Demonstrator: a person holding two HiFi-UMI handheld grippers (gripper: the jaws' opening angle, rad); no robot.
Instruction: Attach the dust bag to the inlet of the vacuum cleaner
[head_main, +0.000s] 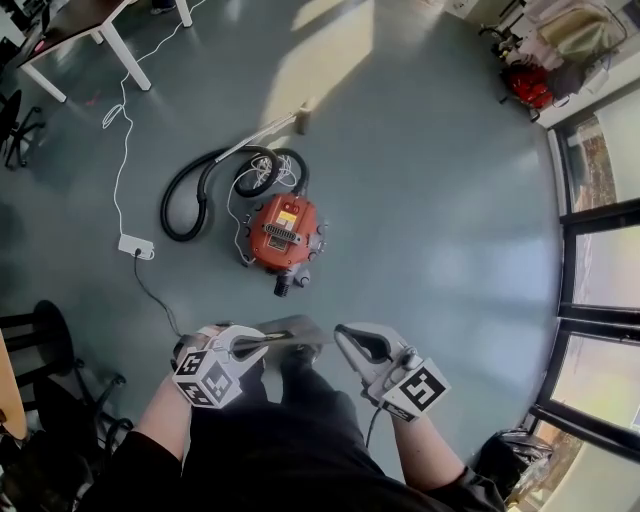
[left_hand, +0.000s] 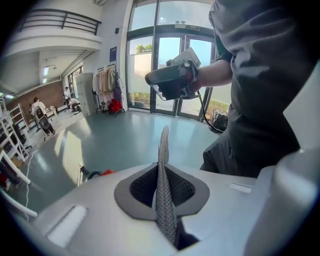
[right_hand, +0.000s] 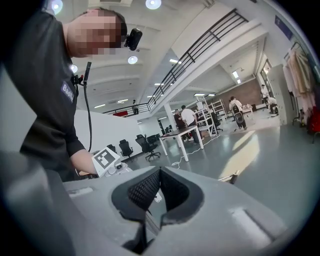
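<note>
Grey-blue floor (head_main: 430, 200) all round, sunlit in patches. On it, well ahead of both tools, orange vacuum cleaner (head_main: 283, 232) with black hose (head_main: 190, 195) looped beside it. Nearer, low in the head view, left gripper (head_main: 262, 346) clamped nearly closed on thin grey dust bag (head_main: 292, 328), edge-on between the pads, held in the air well apart from the vacuum cleaner. Just beside it, right gripper (head_main: 347, 338) fully closed, gripping nothing. Left of the hose, white power strip (head_main: 136, 246) with trailing cable.
</note>
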